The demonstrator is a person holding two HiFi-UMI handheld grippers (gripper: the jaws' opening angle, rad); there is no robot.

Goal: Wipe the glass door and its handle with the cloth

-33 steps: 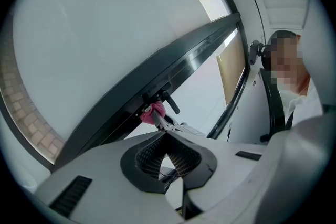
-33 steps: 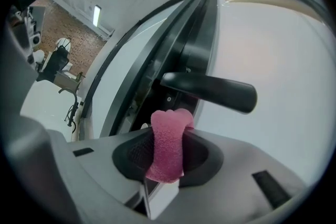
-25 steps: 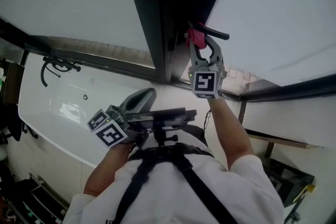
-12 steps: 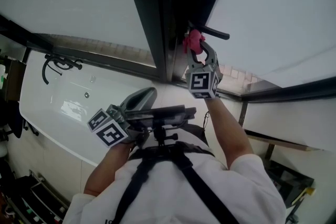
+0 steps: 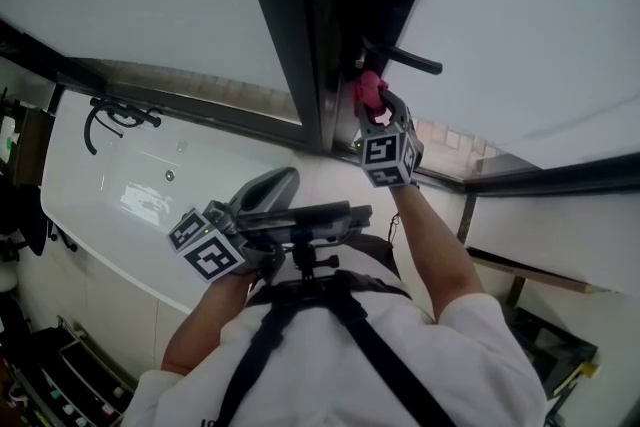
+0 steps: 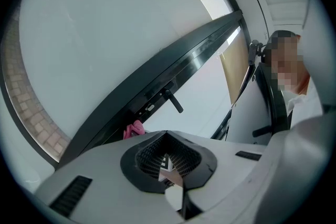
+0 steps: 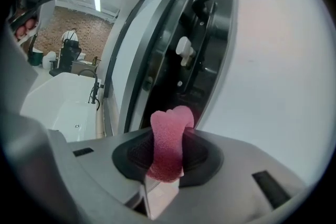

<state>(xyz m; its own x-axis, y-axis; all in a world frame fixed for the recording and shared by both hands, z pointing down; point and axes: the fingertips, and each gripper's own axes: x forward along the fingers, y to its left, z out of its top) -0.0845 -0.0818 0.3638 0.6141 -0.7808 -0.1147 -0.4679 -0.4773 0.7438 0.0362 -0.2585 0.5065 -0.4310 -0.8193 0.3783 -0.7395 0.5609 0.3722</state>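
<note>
Two grippers, one at work: the right gripper has its jaws closed on the pink cloth. The cloth's tip sits at the dark frame of the glass door, just below the handle. The left gripper hangs by the chest, jaws together and empty. The step looks like wiping the door edge; next, I judge, the cloth should rise onto the handle and be drawn along it under light pressure.
</note>
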